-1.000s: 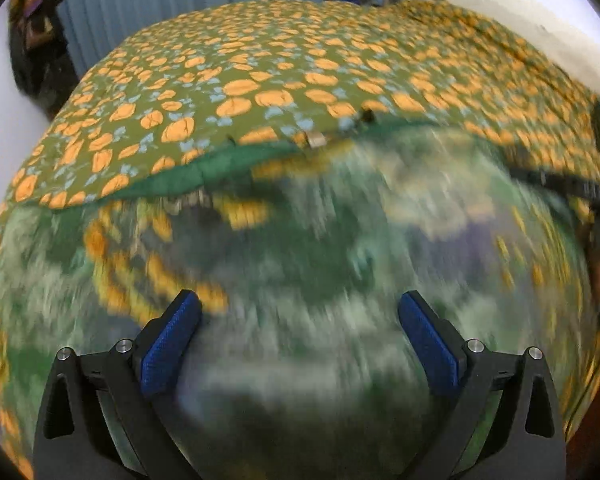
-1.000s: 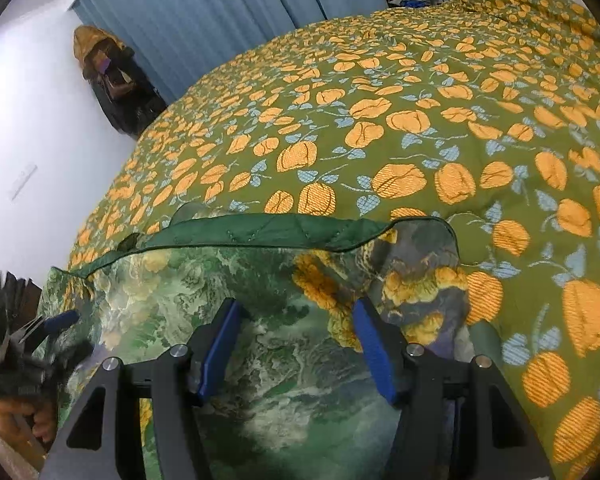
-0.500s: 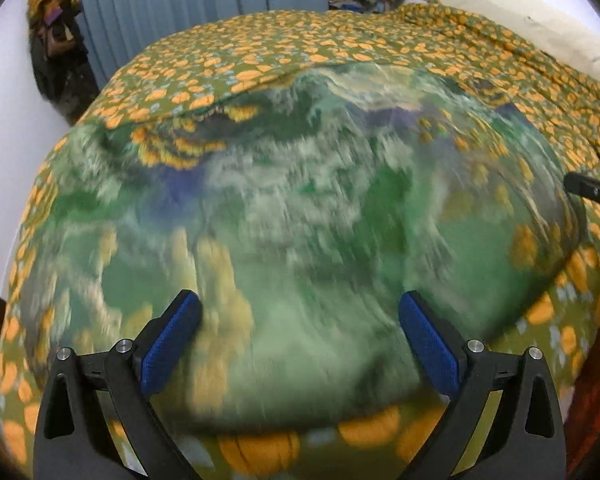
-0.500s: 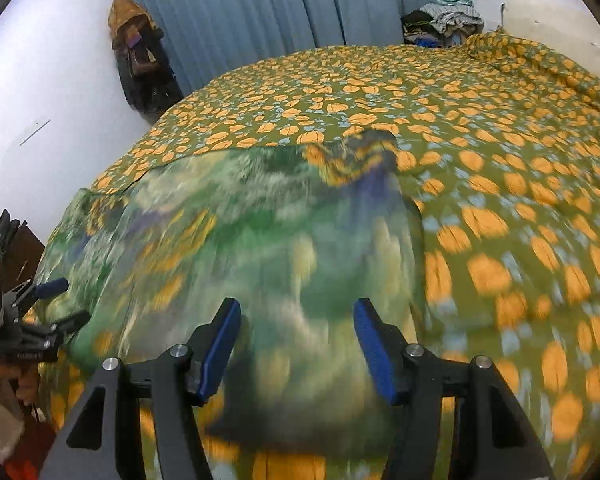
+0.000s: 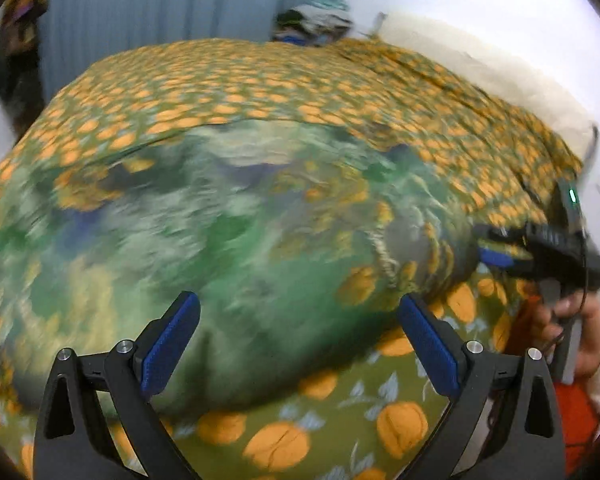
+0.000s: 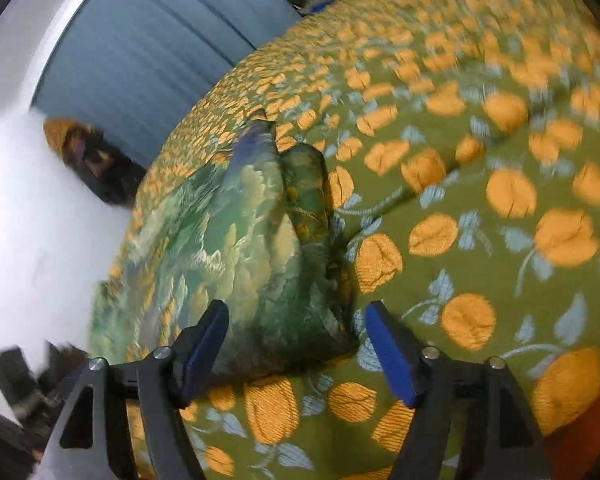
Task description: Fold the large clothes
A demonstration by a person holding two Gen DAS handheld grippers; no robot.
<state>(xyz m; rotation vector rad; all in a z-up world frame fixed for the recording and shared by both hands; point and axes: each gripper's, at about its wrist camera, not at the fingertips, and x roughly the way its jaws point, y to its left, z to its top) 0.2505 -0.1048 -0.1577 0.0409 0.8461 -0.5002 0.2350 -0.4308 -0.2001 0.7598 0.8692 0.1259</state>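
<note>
A large garment (image 5: 228,240) with a green landscape print lies in a folded heap on the bed; the right wrist view shows its right edge (image 6: 240,248) doubled over. My left gripper (image 5: 300,340) hovers open above its near edge, with nothing pressed between the pads. My right gripper (image 6: 296,344) is tilted over the garment's near right corner. Its jaws are opening, and the blue pads stand clear of the cloth. In the left wrist view the right gripper (image 5: 540,248) sits by the garment's right end, held by a hand (image 5: 576,320).
An olive bedcover (image 6: 480,220) with orange flowers spans the whole bed. Blue curtains (image 5: 160,8) hang behind it, a pile of clothes (image 5: 312,24) lies at the far edge, and a dark bag (image 6: 96,164) stands by the white wall. A cream pillow (image 5: 480,68) lies far right.
Both grippers have drawn back toward the near edge of the bed, so bare bedcover now shows under them. The right gripper has rolled and its jaws stand wider. The garment lies more bunched.
</note>
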